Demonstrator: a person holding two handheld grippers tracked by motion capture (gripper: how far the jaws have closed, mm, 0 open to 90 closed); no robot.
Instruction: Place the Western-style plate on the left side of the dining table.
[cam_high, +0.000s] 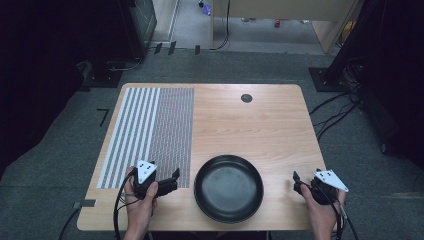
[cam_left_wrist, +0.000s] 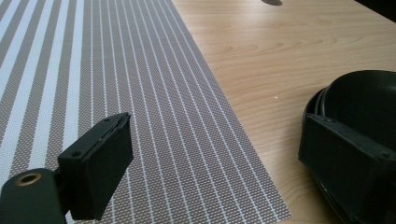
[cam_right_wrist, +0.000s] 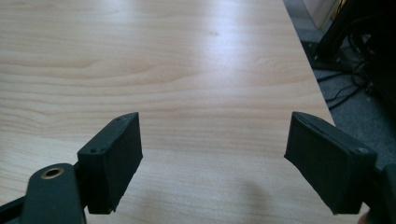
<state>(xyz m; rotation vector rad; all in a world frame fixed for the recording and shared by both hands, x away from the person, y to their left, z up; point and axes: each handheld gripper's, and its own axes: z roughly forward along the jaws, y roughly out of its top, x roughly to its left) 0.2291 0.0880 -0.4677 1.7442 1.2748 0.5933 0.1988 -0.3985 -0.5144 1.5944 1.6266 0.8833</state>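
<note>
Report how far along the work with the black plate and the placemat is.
Done: nothing visible; the black plate sits on bare wood beside the striped placemat. In hand: nothing; the left gripper and right gripper are open and empty, flanking the plate. Left: probably everything, starting with gripping the plate.

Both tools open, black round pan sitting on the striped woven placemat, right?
Not quite. The black round pan sits on the bare wooden table, beside the striped woven placemat, as the high view shows. Both the left tool and right tool are open.
</note>
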